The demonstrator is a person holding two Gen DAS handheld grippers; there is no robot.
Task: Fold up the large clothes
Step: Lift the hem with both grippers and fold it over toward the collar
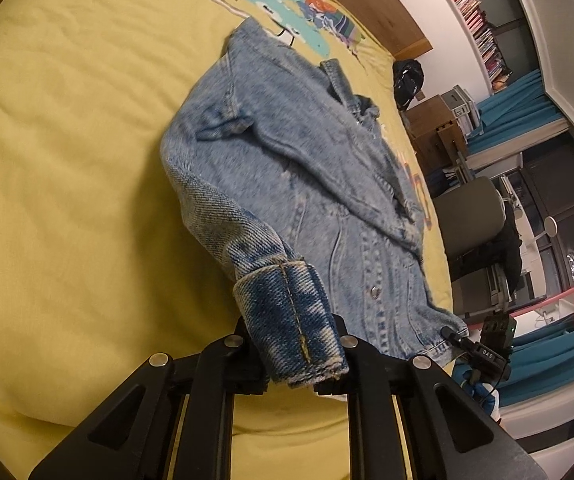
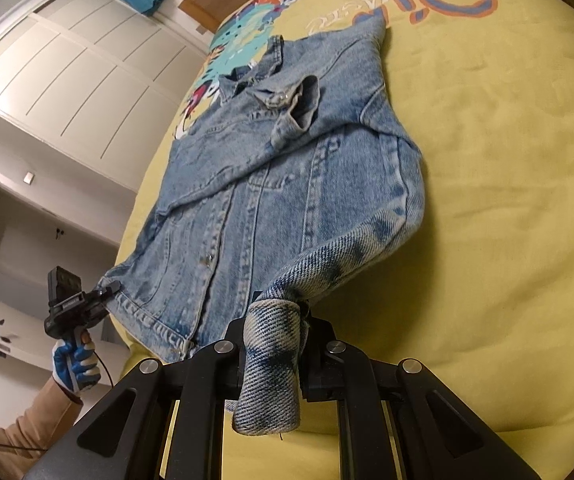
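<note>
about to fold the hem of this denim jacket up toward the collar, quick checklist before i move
1. Left hand-held gripper shut on a hem corner of the denim jacket: ok.
2. Right hand-held gripper shut on the other hem corner: ok.
3. Sleeve folded in across the front: ok.
4. Second sleeve tucked in: cannot tell; it is not clearly visible.
5. Cuff flat: not ok; it is bunched up near the collar.
6. Jacket body resting on the yellow bedspread: ok.
</note>
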